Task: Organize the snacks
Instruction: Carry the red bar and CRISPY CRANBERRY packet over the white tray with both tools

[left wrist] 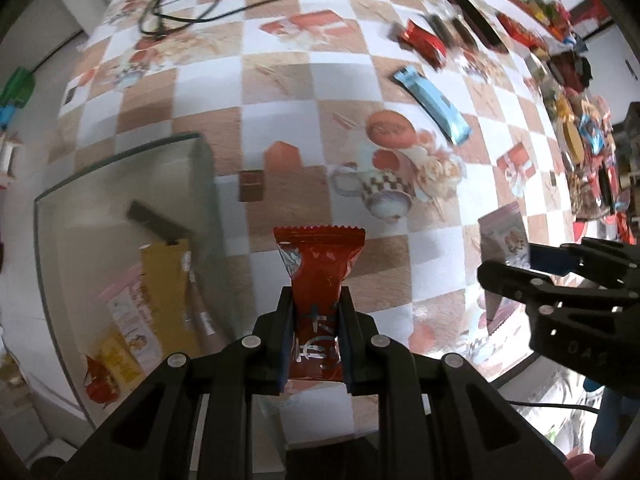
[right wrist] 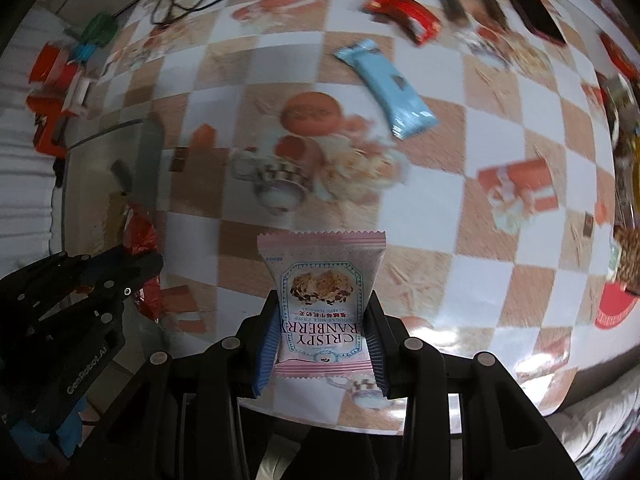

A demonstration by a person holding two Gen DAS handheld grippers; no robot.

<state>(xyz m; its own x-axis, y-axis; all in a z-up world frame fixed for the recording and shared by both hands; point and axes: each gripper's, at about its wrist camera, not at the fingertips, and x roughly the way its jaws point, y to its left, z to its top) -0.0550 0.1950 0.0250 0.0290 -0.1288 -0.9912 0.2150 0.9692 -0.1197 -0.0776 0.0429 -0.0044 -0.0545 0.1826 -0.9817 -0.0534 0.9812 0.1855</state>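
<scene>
A clear glass container (left wrist: 120, 208) sits at the lower left of the left wrist view, on the desk (left wrist: 280, 88) with its checkered cloth. Inside it lie a yellow packet (left wrist: 164, 280), a pale pink packet (left wrist: 128, 312), a dark bar (left wrist: 154, 222) and a small red sweet (left wrist: 100, 384).

The left gripper (left wrist: 316, 332) is clamped on a red snack packet (left wrist: 320, 260), which stands up between its fingers just right of the container. The right gripper (right wrist: 324, 332) grips a pink cranberry crisp packet (right wrist: 322, 280), lifted above the cloth at lower centre.

A blue bar (left wrist: 432, 104) and a red wrapper (left wrist: 424, 40) lie loose on the desk at upper right, well apart from both grippers. Only the left view shows the container's contents clearly; the right view shows its edge at far left and makes the pink packet's print readable.
</scene>
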